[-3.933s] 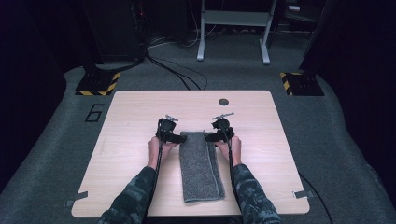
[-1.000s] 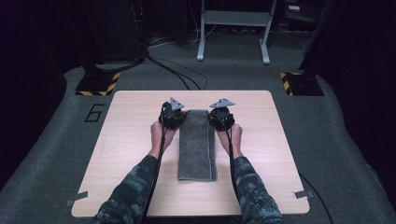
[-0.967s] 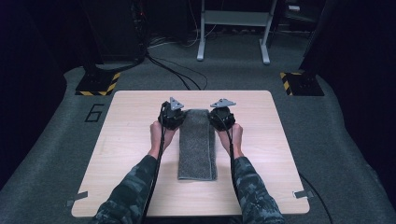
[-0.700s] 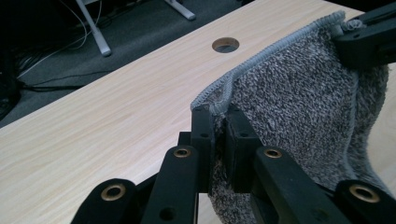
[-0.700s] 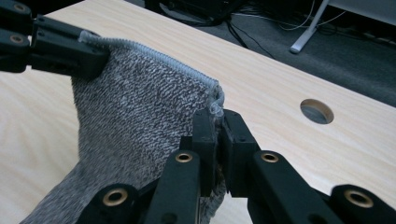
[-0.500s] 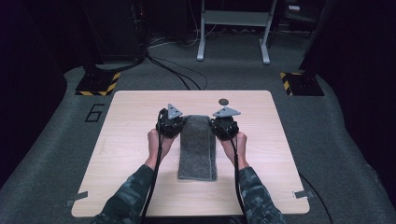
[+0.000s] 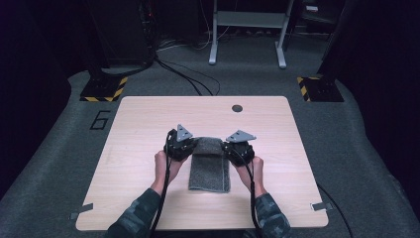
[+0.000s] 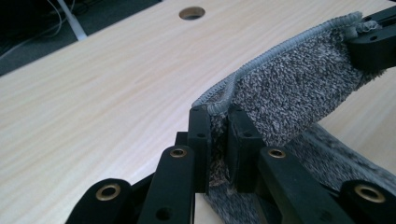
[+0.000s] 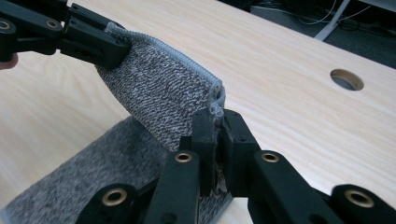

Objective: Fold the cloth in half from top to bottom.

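While clamped at its far corners by the left gripper (image 8: 217, 140) and right gripper (image 9: 215, 140), the grey terry towel (image 7: 209, 166) is drawn nearer than a second ago, its fold half made.

Towel's (image 7: 210, 166) far edge, pinched in both grippers, now lifted and drawn back toward the person.
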Motion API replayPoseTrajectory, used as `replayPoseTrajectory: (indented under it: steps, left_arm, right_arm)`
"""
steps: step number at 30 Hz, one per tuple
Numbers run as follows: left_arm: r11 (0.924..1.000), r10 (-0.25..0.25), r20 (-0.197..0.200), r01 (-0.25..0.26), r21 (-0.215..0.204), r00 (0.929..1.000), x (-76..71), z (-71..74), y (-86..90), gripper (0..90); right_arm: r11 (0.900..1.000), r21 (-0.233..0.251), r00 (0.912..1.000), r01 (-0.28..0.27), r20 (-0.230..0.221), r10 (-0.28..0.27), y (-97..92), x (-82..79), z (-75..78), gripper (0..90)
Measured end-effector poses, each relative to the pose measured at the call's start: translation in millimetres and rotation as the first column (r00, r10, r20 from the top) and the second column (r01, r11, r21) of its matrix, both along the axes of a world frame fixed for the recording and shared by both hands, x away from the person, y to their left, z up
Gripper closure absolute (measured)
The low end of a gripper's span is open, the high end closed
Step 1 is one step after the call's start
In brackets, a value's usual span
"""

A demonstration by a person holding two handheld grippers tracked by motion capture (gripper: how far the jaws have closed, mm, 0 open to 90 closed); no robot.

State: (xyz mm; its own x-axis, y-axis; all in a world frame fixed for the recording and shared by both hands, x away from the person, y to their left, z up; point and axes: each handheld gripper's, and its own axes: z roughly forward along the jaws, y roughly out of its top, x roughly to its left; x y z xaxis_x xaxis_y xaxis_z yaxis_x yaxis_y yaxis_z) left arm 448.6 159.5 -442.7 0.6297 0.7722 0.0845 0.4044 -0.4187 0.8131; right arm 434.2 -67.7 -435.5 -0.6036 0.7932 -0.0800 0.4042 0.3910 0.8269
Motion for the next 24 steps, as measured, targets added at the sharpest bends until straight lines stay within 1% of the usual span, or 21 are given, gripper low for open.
replayPoseTrajectory:
  steps: [1,2,4,5,6,7,8,9,10,13,15,17,19,20,21,22,24]
  left_arm:
    - [1.0000,0.000,0.003,0.000,0.005,1.0000,-1.6,-1.5,0.1,80.7]
    - [0.9999,-0.004,-0.004,0.004,0.014,1.0000,-3.5,-3.4,0.2,80.6]
    - [0.9998,-0.008,-0.015,0.008,0.016,0.9999,-7.8,-8.7,-0.5,80.5]
    - [0.9997,-0.012,-0.020,0.013,0.022,0.9997,-9.1,-10.2,-0.5,80.5]
    - [0.9997,-0.013,-0.020,0.014,0.020,0.9997,-11.1,-12.8,-1.0,80.4]
    - [0.9995,-0.015,-0.026,0.016,0.026,0.9995,-13.0,-14.8,-1.0,80.1]
    - [0.9996,-0.015,-0.022,0.016,0.025,0.9996,-14.7,-17.5,-1.3,79.7]
    - [0.9994,-0.019,-0.031,0.020,0.027,0.9993,-16.3,-19.2,-0.6,79.5]
    - [0.9995,-0.018,-0.036,0.019,0.024,0.9992,-18.6,-21.9,-0.3,79.5]
    - [0.9995,-0.018,-0.043,0.019,0.023,0.9989,-24.2,-28.9,0.7,79.5]
    - [0.9992,-0.020,-0.053,0.022,0.033,0.9984,-27.6,-33.1,1.1,79.5]
    - [0.9991,-0.028,-0.064,0.030,0.031,0.9976,-30.2,-36.4,1.3,79.5]
    - [0.9990,-0.029,-0.072,0.032,0.031,0.9970,-33.2,-39.3,2.1,79.3]
    - [0.9990,-0.029,-0.072,0.032,0.030,0.9970,-34.9,-40.7,2.4,79.2]
    - [0.9989,-0.031,-0.075,0.034,0.031,0.9967,-36.5,-42.1,2.6,79.0]
    - [0.9991,-0.031,-0.075,0.033,0.028,0.9967,-38.6,-44.3,2.8,78.7]
    - [0.9992,-0.030,-0.081,0.032,0.022,0.9962,-41.3,-47.2,2.9,78.0]
  right_arm:
    - [1.0000,-0.001,1.0000,-0.002,0.000,0.002,0.5,-3.1,-2.3,84.9]
    - [1.0000,-0.001,1.0000,-0.002,-0.004,0.002,0.9,-5.2,-3.8,84.8]
    - [0.9999,-0.009,0.9999,-0.006,-0.013,0.006,1.0,-10.2,-8.1,84.8]
    - [0.9996,-0.022,0.9997,-0.019,-0.015,0.019,0.2,-12.6,-10.7,84.6]
    - [0.9998,-0.017,0.9998,-0.014,-0.018,0.013,0.7,-14.1,-12.3,84.6]
    - [0.9996,-0.023,0.9996,-0.020,-0.020,0.019,0.1,-15.8,-14.4,84.5]
    - [0.9994,-0.026,0.9995,-0.022,-0.023,0.022,-0.3,-17.5,-16.4,84.4]
    - [0.9991,-0.032,0.9993,-0.027,-0.026,0.026,-1.1,-19.3,-18.5,84.3]
    - [0.9995,-0.024,0.9993,-0.022,-0.031,0.022,-1.0,-21.8,-21.3,84.3]
    - [0.9992,-0.027,0.9985,-0.031,-0.047,0.030,-1.7,-29.4,-32.6,84.1]
    - [0.9985,-0.039,0.9975,-0.037,-0.061,0.035,-1.6,-33.2,-38.1,84.0]
    - [0.9979,-0.050,0.9972,-0.042,-0.065,0.038,-0.9,-36.7,-43.5,84.0]
    - [0.9972,-0.060,0.9969,-0.045,-0.067,0.041,-2.0,-38.4,-46.1,83.9]
    - [0.9976,-0.055,0.9966,-0.043,-0.072,0.039,-2.1,-39.5,-47.3,83.8]
    - [0.9959,-0.070,0.9961,-0.057,-0.071,0.052,-3.3,-39.6,-47.9,83.6]
    - [0.9967,-0.064,0.9965,-0.050,-0.071,0.045,-3.2,-41.0,-48.8,83.5]
    - [0.9961,-0.070,0.9956,-0.053,-0.081,0.047,-4.0,-43.6,-50.1,82.9]
